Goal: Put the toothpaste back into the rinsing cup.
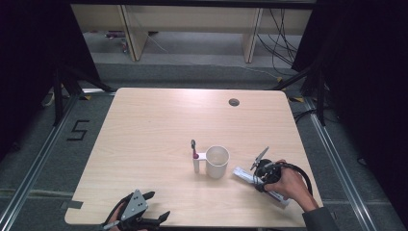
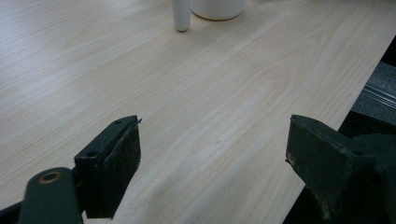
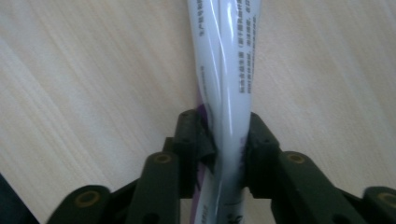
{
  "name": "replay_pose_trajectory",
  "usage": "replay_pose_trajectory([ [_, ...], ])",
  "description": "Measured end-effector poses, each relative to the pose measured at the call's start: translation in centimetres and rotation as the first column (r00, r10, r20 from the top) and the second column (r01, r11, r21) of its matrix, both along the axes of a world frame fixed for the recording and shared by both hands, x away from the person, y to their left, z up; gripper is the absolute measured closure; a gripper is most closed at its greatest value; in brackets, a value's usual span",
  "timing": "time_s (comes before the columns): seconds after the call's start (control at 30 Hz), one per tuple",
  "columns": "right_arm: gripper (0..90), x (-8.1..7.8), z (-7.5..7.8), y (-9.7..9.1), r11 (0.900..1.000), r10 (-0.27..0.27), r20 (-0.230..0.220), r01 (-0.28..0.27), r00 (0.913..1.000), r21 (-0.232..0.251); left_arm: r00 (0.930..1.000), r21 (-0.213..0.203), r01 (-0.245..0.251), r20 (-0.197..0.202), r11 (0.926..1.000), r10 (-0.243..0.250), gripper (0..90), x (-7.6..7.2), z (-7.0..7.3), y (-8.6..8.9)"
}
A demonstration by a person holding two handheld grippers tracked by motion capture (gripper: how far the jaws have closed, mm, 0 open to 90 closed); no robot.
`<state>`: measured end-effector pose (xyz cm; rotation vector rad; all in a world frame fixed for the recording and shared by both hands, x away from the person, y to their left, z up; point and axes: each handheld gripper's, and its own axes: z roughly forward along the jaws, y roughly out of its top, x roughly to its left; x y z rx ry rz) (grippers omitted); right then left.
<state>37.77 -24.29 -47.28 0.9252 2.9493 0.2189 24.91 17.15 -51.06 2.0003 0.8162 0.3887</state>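
Lab: black curtains [image 1: 29, 57], floor rails [image 1: 33, 159]

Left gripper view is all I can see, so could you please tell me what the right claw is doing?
Observer: The right claw is shut on a white tube with small print on it.
Operator: Thank you. Where is that relative to the cup?
Observer: In the high view the tube is to the right of the white cup, apart from it.
Operator: And the white post beside the cup?
Observer: A thin stick with a red part stands up from that post.
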Motion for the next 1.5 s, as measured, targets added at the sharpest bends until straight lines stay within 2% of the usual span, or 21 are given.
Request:
replay_pose_trajectory([
  [0.07, 75.8, 0.1, -0.1, 0.1, 0.999, 0.044, 0.0, -0.044, 0.9991, -0.008, 1.0, 0.002, -0.001, 0.004, 1.0, 0.001, 17.5, -0.1, 0.0, 0.0],
  [0.17, 75.9, 0.0, -0.1, 0.2, 0.9997, 0.023, -0.012, -0.023, 0.9997, -0.006, 1.0, -0.003, -0.001, 0.002, 1.0, 0.001, 17.5, 0.0, 0.0, 0.0],
  [0.33, 75.9, 0.4, -0.1, 0.4, 0.9986, 0.053, -0.032, -0.053, 0.9981, -0.004, 1.0, 0.0, -0.002, 0.003, 1.0, 0.002, 17.5, 0.0, -0.1, -0.1],
  [0.4, 76.0, 0.3, 0.1, 0.8, 0.9982, 0.021, -0.037, -0.023, 0.9991, -0.055, 1.0, 0.004, 0.0, 0.004, 1.0, 0.0, 17.5, -0.1, -0.1, 0.0],
  [0.53, 76.1, 0.3, 0.1, 1.2, 0.9973, 0.014, -0.064, -0.019, 0.9979, -0.071, 1.0, 0.002, -0.005, 0.002, 1.0, 0.005, 17.5, 0.0, -0.1, 0.0],
  [0.57, 76.1, 0.6, 0.0, 1.1, 0.9961, 0.043, -0.054, -0.047, 0.9976, -0.075, 1.0, 0.003, -0.003, 0.003, 1.0, 0.003, 17.5, -0.1, -0.1, 0.0],
  [0.67, 76.2, 0.4, 0.0, 1.3, 0.9971, 0.025, -0.067, -0.03, 0.9974, -0.071, 1.0, 0.004, -0.001, 0.003, 1.0, 0.001, 17.5, -0.1, -0.1, 0.0],
  [0.7, 76.2, 0.4, 0.1, 1.4, 0.9953, 0.03, -0.057, -0.035, 0.9979, -0.09, 1.0, 0.001, -0.006, 0.002, 1.0, 0.006, 17.5, -0.1, -0.1, 0.0],
  [0.77, 76.3, 0.5, 0.0, 1.4, 0.9935, 0.07, -0.065, -0.076, 0.9954, -0.085, 1.0, 0.005, -0.003, 0.004, 1.0, 0.003, 17.6, -0.1, -0.1, 0.0],
  [0.87, 76.4, 0.3, 0.0, 1.4, 0.9948, 0.056, -0.05, -0.06, 0.9972, -0.083, 1.0, 0.004, -0.005, 0.005, 1.0, 0.005, 17.7, 0.0, -0.1, 0.0],
  [0.9, 76.6, 0.5, 0.0, 1.3, 0.9943, 0.077, -0.053, -0.081, 0.9956, -0.069, 0.9999, 0.034, 0.0, 0.01, 0.9994, -0.001, 17.7, 0.0, 0.0, 0.2],
  [0.93, 76.6, 0.5, 0.0, 1.3, 0.9943, 0.077, -0.053, -0.081, 0.9956, -0.069, 0.9999, 0.034, 0.0, 0.01, 0.9994, -0.001, 17.7, 0.0, 0.0, 0.2],
  [0.97, 76.6, 0.3, 0.1, 1.2, 0.996, 0.052, -0.053, -0.055, 0.9972, -0.07, 1.0, -0.001, -0.006, 0.007, 1.0, 0.006, 17.7, -0.1, -0.1, 0.0],
  [1.03, 76.7, 0.2, 0.1, 1.0, 0.9951, 0.066, -0.052, -0.07, 0.9965, -0.07, 0.9999, 0.004, -0.006, 0.008, 1.0, 0.006, 17.7, 0.0, 0.0, 0.1],
  [1.2, 76.8, 0.1, 1.3, -0.4, 0.9998, 0.022, 0.002, -0.022, 0.9998, -0.001, 0.9999, 0.0, -0.012, 0.011, 0.9999, 0.012, 17.7, 0.0, 0.0, 0.2],
  [1.23, 76.8, 0.3, 2.2, -1.4, 0.9988, 0.024, 0.051, -0.026, 0.9984, 0.041, 0.9999, 0.004, -0.013, 0.011, 0.9999, 0.013, 17.7, 0.0, 0.0, 0.2],
  [1.27, 76.8, 0.3, 2.2, -1.4, 0.9988, 0.024, 0.051, -0.026, 0.9984, 0.041, 0.9998, 0.006, -0.014, 0.011, 0.9999, 0.014, 17.7, 0.0, 0.0, 0.2],
  [1.3, 76.8, 0.3, 3.0, -2.0, 0.9954, 0.005, 0.083, -0.013, 0.9965, 0.095, 0.9998, 0.001, -0.014, 0.01, 0.9999, 0.014, 17.7, 0.0, 0.0, 0.1],
  [1.37, 76.8, 0.3, 3.7, -2.6, 0.9884, -0.035, 0.104, 0.019, 0.9939, 0.151, 0.9998, -0.003, -0.018, 0.011, 0.9998, 0.018, 17.7, 0.1, 0.0, 0.2],
  [1.47, 76.9, 0.5, 4.3, -3.2, 0.9808, -0.063, 0.127, 0.038, 0.9899, 0.191, 0.9996, -0.011, -0.025, 0.01, 0.9996, 0.025, 17.7, 0.0, 0.0, 0.2],
  [1.5, 76.8, 0.5, 4.8, -3.4, 0.9762, -0.096, 0.145, 0.065, 0.9847, 0.207, 0.9997, -0.006, -0.022, 0.013, 0.9997, 0.022, 17.7, 0.0, 0.1, 0.3],
])
